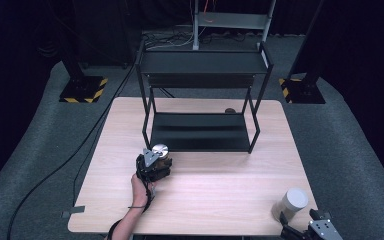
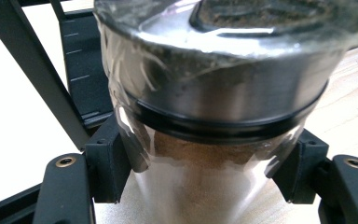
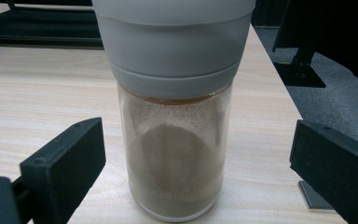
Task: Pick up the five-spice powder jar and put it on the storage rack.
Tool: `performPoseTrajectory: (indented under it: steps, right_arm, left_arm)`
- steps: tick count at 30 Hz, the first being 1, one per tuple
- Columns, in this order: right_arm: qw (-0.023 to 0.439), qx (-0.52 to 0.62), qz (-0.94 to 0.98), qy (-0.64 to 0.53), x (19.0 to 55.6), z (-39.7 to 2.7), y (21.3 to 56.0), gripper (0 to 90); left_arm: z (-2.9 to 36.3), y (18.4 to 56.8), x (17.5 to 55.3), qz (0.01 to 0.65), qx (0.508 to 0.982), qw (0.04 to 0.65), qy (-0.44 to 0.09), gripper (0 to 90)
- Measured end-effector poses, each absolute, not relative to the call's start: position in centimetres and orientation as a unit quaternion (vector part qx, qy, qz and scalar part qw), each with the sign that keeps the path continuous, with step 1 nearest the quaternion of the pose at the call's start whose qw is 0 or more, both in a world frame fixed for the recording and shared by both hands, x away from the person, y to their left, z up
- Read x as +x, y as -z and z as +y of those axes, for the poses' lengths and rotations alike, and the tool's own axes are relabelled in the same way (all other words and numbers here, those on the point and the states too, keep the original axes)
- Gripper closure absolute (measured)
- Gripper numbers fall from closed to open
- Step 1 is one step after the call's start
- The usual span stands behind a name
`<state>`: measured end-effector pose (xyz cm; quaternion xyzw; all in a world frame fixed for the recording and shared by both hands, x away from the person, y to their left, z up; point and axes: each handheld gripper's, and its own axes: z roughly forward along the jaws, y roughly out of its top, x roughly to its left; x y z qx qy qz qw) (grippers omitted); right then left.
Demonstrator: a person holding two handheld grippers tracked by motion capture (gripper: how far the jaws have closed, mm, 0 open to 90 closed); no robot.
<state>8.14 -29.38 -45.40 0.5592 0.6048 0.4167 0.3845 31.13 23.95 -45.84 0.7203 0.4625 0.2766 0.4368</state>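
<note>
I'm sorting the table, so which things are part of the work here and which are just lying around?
In use: steel-lidded jar held in left gripper; grey-lidded jar between the open right gripper; black shelf rack.
Lying about: small round thing behind rack; floor cables.

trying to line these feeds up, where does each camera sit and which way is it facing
High view: above the person's side, facing forward and down on the table and black rack; a forearm and the left gripper show.
Left gripper view: rides the left gripper, looking along its jaws, shut on the steel-lidded jar.
Right gripper view: rides the right gripper, jaws open either side of the grey-capped jar.
Shared: the high view shows both jars and both grippers.
</note>
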Motion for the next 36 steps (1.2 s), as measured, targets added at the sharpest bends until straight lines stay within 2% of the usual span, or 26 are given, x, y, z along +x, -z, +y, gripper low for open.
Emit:
performPoseTrajectory:
  steps: [36]
  right_arm:
    - [0.386, 0.56, 0.606, -0.414, 8.1, -29.2, 45.3, 2.2]
  left_arm:
    - [23.6, 43.7, 31.4, 0.431, 0.726, 0.455, -0.282, 31.2]
